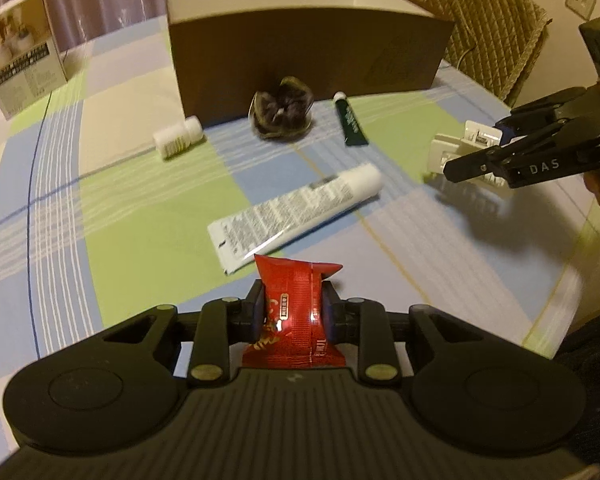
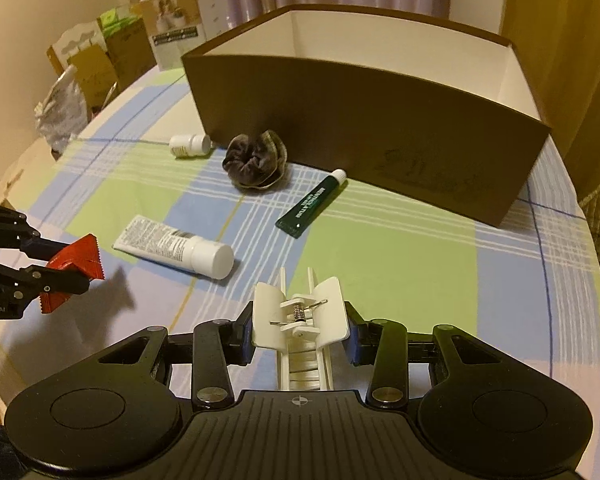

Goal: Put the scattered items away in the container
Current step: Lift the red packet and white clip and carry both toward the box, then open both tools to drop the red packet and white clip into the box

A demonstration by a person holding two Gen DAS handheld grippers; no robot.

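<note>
Left claw [image 1: 293, 312]: clenched on red snack packet [image 1: 296, 312], pads pressing both sides, packet upright and lifted clear of counter [image 1: 140, 200]. Also seen at left edge of right wrist view, packet [image 2: 74, 272] pinched between fingertips.

Right claw [image 2: 300, 330]: clenched on white hair clip [image 2: 300, 316], pads against its two wings, spring facing camera, teeth pointing back toward the claw body. In left wrist view, clip [image 1: 460, 152] held at the far right, above the counter.

Brown container [image 2: 360, 128]: open-topped, white inside, at far side of counter; interior floor not visible.

Remaining on checked cloth, in front of container:
- small white bottle [image 1: 178, 138], on its side, near container's left corner
- dark scrunchie [image 1: 282, 114], just beside container wall
- green tube [image 1: 350, 124], cap toward container
- large white tube [image 1: 296, 216], lying diagonally, nearest the claws, cap toward the right claw.

Printed carton [image 1: 22, 52]: standing at far left, well apart from container.
</note>
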